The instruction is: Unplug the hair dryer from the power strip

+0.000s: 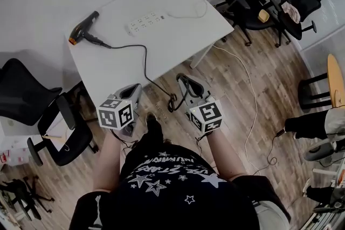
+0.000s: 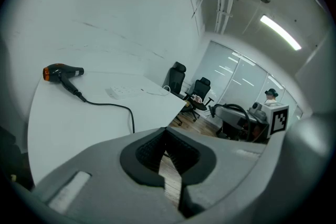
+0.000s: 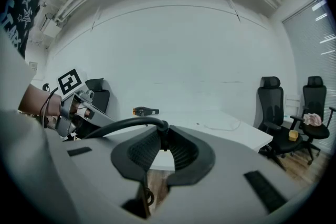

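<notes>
While both hang just off the near edge of the table [image 1: 178, 8], the right gripper [image 1: 181, 80] pinches the cord [image 1: 144, 54] of the hair dryer [image 1: 82, 30], and the left gripper [image 1: 137, 86] has its jaws pressed together, empty.

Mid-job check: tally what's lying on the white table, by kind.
Hair dryer: 1
Power strip: 1
Cords: 2 (black cord, white cord)
Total: 4

Smooth matt white table [image 1: 161, 35], wood-plank floor [image 1: 259, 83], matt black cord [image 1: 141, 56]
</notes>
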Tool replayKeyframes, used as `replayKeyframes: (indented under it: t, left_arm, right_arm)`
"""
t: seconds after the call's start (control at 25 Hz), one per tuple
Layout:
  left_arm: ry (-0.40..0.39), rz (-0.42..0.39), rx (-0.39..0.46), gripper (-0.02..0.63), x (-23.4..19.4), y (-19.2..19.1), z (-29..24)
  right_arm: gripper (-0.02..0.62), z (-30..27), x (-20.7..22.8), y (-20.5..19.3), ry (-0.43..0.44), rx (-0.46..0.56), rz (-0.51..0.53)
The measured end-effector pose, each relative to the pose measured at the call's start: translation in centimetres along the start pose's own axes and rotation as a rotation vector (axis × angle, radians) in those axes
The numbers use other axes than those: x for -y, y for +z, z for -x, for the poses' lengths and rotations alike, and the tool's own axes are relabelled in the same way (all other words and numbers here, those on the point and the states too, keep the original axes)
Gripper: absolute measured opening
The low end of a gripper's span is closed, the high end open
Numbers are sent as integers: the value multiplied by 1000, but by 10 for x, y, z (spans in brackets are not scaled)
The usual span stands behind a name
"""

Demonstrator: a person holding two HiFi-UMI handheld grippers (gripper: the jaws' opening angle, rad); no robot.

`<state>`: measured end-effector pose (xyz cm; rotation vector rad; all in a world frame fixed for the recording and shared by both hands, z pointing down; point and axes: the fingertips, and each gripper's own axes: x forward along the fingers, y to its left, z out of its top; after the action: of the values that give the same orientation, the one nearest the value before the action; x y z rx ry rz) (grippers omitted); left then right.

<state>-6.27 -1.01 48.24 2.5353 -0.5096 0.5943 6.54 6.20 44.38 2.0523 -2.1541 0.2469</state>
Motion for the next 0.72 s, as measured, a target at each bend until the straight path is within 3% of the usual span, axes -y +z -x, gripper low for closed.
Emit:
replayKeyframes:
  t: [0.36, 0.72]
  left_arm:
    - [28, 20, 41, 8, 31, -35, 48]
    - [78, 43, 61, 8, 49, -65, 95]
  right_arm:
    - [57, 42, -9, -11, -39, -20, -1]
    - [57, 73, -30, -22, -17, -34, 13]
